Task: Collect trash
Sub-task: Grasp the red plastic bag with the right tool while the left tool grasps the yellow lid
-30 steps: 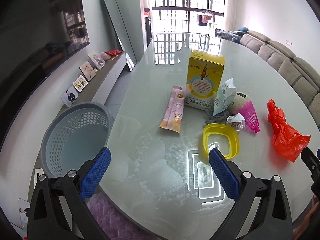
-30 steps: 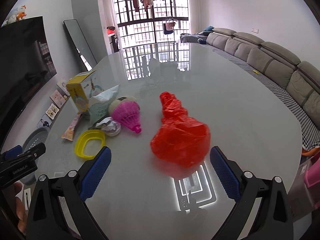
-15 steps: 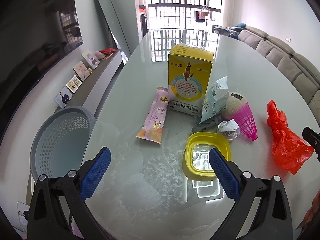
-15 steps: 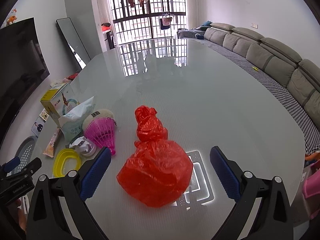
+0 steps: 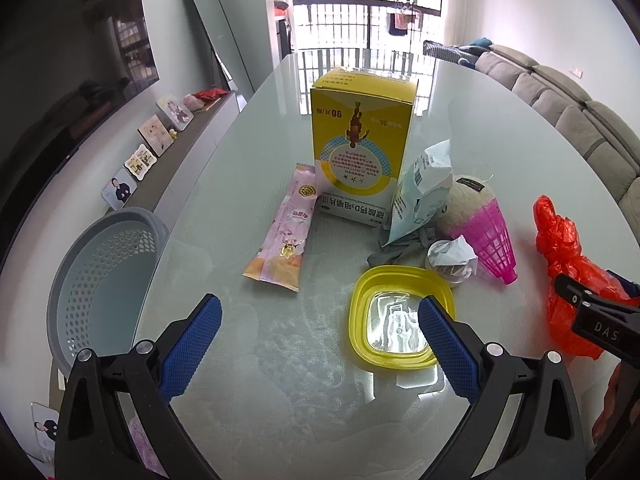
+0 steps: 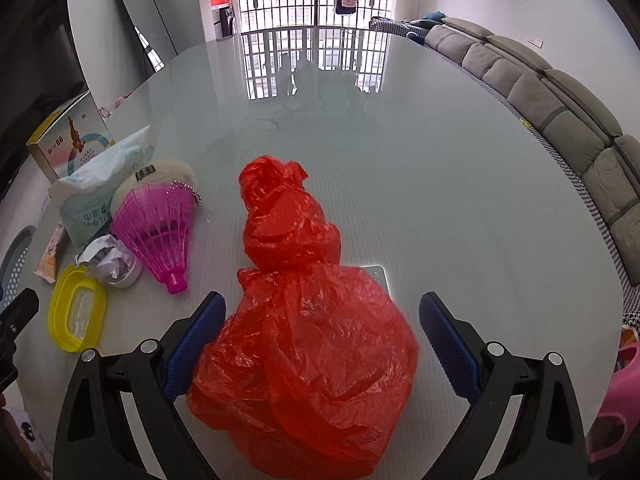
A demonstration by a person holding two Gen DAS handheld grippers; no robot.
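In the left wrist view the left gripper hangs over the near end of a glossy pale table with its two blue-padded fingers spread wide apart and nothing between them. The right finger pad overlaps the near right rim of a yellow lid that lies flat on the table; whether it touches the lid cannot be told. Behind the lid sits a small cup with crumpled paper, and just beside that lie a pink shuttlecock, a cream ball and a torn pale packet over a grey scrap. A yellow box stands upright farther back, with a pink wrapper lying flat to its left. At the far right a red plastic bag lies on the table, partly covered by the black body of the other gripper. Left of the table, lower down, stands a grey perforated basket. In the right wrist view the right gripper is lowered around the red plastic bag, fingers wide apart: the left pad sits against or just beside the bag's bulging lower part, while the right pad stands clear of it. The bag's knotted upper end points away across the table. To the left lie the shuttlecock, the paper-filled cup, the yellow lid, the packet and the box, all apart from the bag. A grey sofa runs along the right side.
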